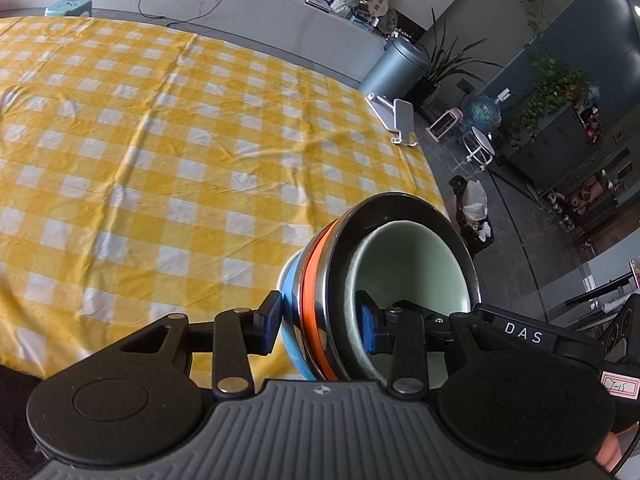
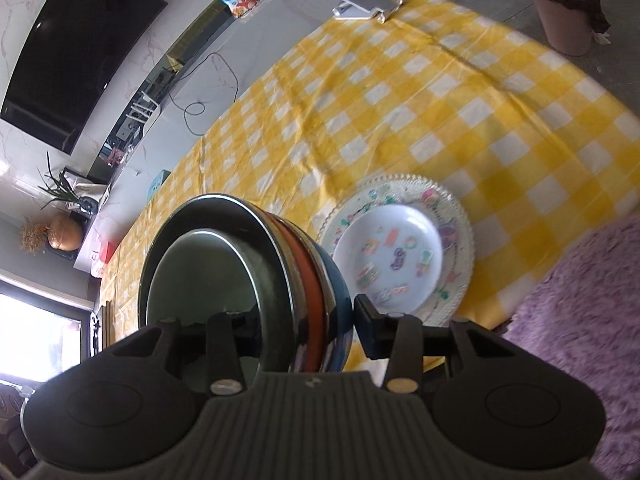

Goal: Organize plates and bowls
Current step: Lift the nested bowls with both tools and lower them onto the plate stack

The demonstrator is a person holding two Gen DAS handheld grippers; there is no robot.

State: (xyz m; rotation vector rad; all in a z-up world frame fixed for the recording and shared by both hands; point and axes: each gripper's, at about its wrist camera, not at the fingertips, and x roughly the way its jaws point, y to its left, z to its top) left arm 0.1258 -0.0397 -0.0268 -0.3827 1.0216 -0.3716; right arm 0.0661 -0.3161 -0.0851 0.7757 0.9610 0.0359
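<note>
Jaws on both sides are pinched across the rim wall of one nested bowl stack (image 1: 384, 280): the left gripper (image 1: 320, 326) has one finger outside the blue bowl (image 1: 289, 312) and the other inside the pale green bowl (image 1: 416, 264); the right gripper (image 2: 304, 328) bites the opposite rim the same way, closed down to the thickness of the walls. Stack order, outer to inner: blue, a steel bowl with an orange band (image 1: 310, 292), a dark-rimmed steel bowl (image 1: 404, 204), pale green innermost. It looks lifted and tipped on its side, off the yellow checked surface (image 1: 160, 152), though contact underneath is hidden by the gripper bodies.

Plates are already paired: small white patterned plate (image 2: 394, 256) sits on the larger beaded plate (image 2: 460, 216), near the surface edge by the purple fluffy rug (image 2: 580, 320). A white phone stand (image 2: 364, 0) sits at a far corner.

Step in hand: carrying the finished bowl stack to its spot, likely beside the plates. Next move calls for levelling the stack upright, lowering it onto bare cloth just beside the plates, then releasing both sides together so it doesn't tip.
</note>
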